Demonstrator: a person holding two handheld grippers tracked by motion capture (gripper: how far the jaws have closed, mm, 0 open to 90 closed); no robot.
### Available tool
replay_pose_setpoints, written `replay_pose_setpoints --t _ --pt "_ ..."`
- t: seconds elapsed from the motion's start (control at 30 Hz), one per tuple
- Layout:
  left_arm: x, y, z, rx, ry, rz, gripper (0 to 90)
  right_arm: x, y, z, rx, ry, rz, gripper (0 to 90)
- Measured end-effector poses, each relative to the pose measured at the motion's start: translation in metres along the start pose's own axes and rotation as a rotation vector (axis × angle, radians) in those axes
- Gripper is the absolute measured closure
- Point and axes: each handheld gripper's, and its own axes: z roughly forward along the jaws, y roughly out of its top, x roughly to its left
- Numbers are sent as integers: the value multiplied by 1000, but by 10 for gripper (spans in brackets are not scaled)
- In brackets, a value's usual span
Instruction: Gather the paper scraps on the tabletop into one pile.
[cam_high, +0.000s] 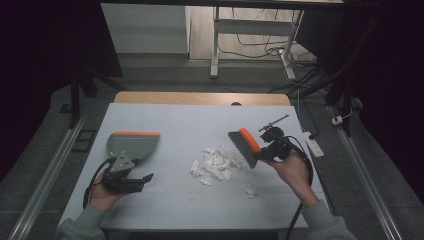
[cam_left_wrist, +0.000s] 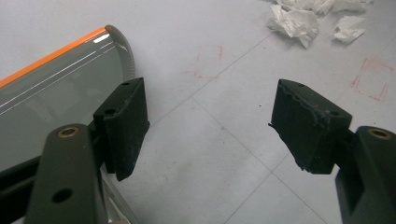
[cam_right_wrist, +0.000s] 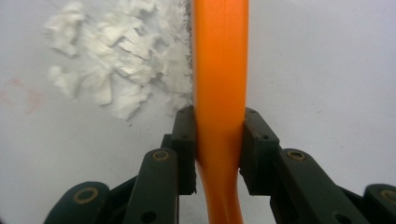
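A grey dustpan (cam_high: 132, 144) with an orange lip lies on the left of the pale table (cam_high: 175, 120). My left gripper (cam_high: 147, 177) rests just in front of it, open. In the left gripper view the dustpan (cam_left_wrist: 51, 84) lies beside the left jaw and nothing is between the fingertips (cam_left_wrist: 210, 126). My right gripper (cam_high: 267, 150) is shut on the orange handle (cam_right_wrist: 219, 70) of a hand brush (cam_high: 245, 145). The brush's bristles stand at the right edge of a pile of torn white paper scraps (cam_high: 216, 164) (cam_right_wrist: 116, 60) in the middle of the table.
One stray scrap (cam_high: 250, 190) lies nearer the front edge, apart from the pile. Faint red square marks (cam_left_wrist: 371, 79) are drawn on the tabletop. Beyond the table's wooden far edge (cam_high: 200, 98) stand desk legs and floor cables; a power strip (cam_high: 314, 142) lies off the right side.
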Motion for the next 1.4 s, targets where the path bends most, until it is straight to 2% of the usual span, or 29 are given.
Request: replay_pose_setpoints --t 0.13,0.23,0.3,0.47,0.57,0.6,0.63,0.73,0.83,0.9,0.97,1.03,1.07,1.17,1.3,1.4 --pt "0 0 0 0 1 1 278 -3 -13 -25 -13 8 -66 700" --pt "0 0 0 4 4 1 278 -1 -25 -36 22 49 -172 700" --pt "0 0 1 6 3 -1 278 4 -34 -38 67 73 -256 700" --pt "0 0 2 9 7 -3 278 23 -49 -22 194 151 -461 700" --pt "-1 0 2 11 9 -1 277 36 -51 -8 246 209 -563 700" --pt "-1 0 2 12 8 -2 277 39 -50 -3 258 223 -584 700" --pt "-1 0 2 11 8 -3 277 43 -48 2 274 222 -593 700" --pt "-1 0 2 13 9 -5 276 48 -37 15 273 190 -629 700" --pt "0 0 3 15 11 -5 277 50 -20 24 226 150 -656 700" --pt "0 0 3 16 12 -5 276 50 -7 31 186 133 -697 700" --pt "0 0 2 16 12 -4 276 51 4 35 156 114 -720 700" --pt "0 -1 2 18 11 -3 276 52 10 36 123 88 -718 700" --pt "0 -1 2 16 12 -4 276 51 12 35 103 99 -710 700" --pt "0 -1 1 13 12 -4 276 46 12 27 28 146 -668 700" --pt "-1 -1 2 14 9 0 276 36 6 9 -42 131 -583 700" --pt "-1 0 1 16 10 4 276 27 3 -2 -94 152 -513 700"
